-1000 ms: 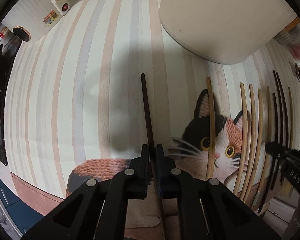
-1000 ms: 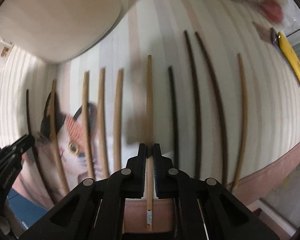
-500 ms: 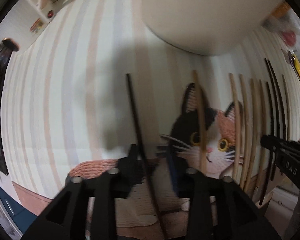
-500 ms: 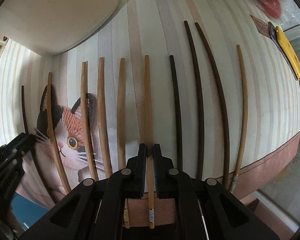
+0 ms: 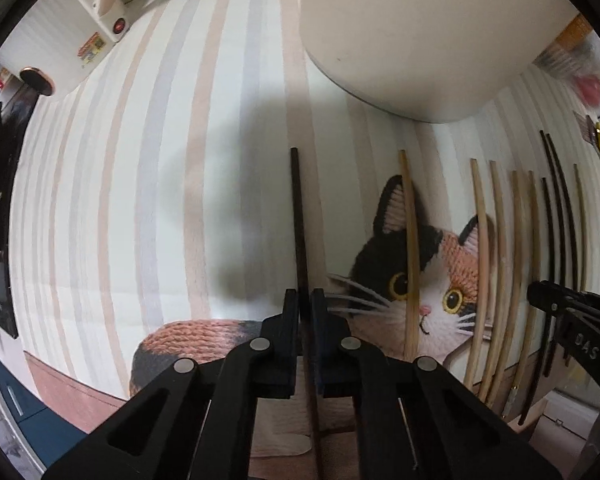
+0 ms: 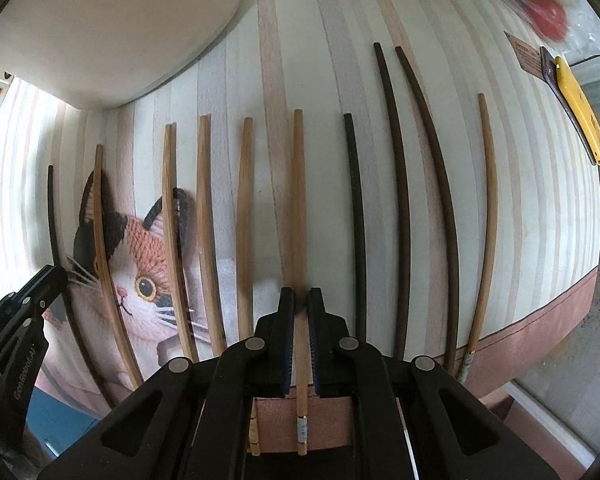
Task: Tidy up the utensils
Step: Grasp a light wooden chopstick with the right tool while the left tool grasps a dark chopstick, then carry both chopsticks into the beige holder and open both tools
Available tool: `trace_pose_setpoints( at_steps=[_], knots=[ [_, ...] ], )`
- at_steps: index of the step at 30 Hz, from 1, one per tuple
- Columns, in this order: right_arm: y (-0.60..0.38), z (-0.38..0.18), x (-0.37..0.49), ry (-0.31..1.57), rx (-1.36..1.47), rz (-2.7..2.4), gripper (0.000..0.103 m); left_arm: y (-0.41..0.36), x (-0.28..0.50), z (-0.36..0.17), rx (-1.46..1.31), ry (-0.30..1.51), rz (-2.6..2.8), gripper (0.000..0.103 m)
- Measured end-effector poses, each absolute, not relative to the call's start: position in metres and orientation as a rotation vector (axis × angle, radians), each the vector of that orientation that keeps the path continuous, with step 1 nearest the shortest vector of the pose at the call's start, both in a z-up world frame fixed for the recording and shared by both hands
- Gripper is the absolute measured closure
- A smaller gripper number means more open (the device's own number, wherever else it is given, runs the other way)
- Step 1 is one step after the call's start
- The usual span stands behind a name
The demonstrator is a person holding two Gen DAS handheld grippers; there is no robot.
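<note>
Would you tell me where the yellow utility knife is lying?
In the right wrist view, the yellow utility knife lies at the far right, off the striped mat.

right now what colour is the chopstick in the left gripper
Dark brown, almost black chopstick; clearest in the left wrist view.

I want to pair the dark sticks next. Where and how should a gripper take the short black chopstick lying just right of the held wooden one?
Grip the short black chopstick near its middle, coming straight down, jaws across its width. It lies flat on the striped cat mat, with bare mat on both sides for the fingers.
</note>
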State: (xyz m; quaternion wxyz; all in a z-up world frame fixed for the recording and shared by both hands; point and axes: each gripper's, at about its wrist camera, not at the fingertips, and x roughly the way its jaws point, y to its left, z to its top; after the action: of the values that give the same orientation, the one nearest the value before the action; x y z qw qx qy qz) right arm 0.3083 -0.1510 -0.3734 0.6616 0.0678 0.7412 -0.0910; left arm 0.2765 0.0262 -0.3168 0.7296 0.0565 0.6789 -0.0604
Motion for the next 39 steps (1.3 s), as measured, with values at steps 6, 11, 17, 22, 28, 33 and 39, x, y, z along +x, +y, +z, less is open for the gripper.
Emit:
trace_pose_setpoints(
  at_steps=[6, 11, 17, 22, 28, 33, 39],
  knots=[
    [-0.161, -0.354, 0.298, 1.612, 0.231, -0.176, 0.096, 0.040, 0.273, -0.289, 0.141, 1.439, -0.090, 0.100],
    [-0.168, -0.325, 0.304, 1.531, 0.206, -0.132, 0.096, 0.053, 0.273, -0.258, 0.141, 1.378, -0.065, 0.100],
    [-0.173, -0.298, 0.300, 1.459, 0.197, -0.116, 0.096, 0.056, 0.268, -0.234, 0.112, 1.310, -0.011, 0.100],
    [-0.185, -0.273, 0.295, 1.412, 0.235, -0.098, 0.096, 0.046, 0.264, -0.217, 0.089, 1.260, 0.021, 0.100],
    [-0.189, -0.256, 0.295, 1.343, 0.272, -0.076, 0.096, 0.051, 0.264, -0.186, 0.062, 1.175, 0.040, 0.100],
    [-0.189, -0.237, 0.296, 1.304, 0.271, -0.054, 0.096, 0.057, 0.264, -0.156, 0.030, 1.096, 0.048, 0.100],
    [-0.188, -0.208, 0.301, 1.242, 0.283, -0.019, 0.096, 0.061, 0.265, -0.122, 0.009, 1.014, 0.058, 0.100]
  ],
)
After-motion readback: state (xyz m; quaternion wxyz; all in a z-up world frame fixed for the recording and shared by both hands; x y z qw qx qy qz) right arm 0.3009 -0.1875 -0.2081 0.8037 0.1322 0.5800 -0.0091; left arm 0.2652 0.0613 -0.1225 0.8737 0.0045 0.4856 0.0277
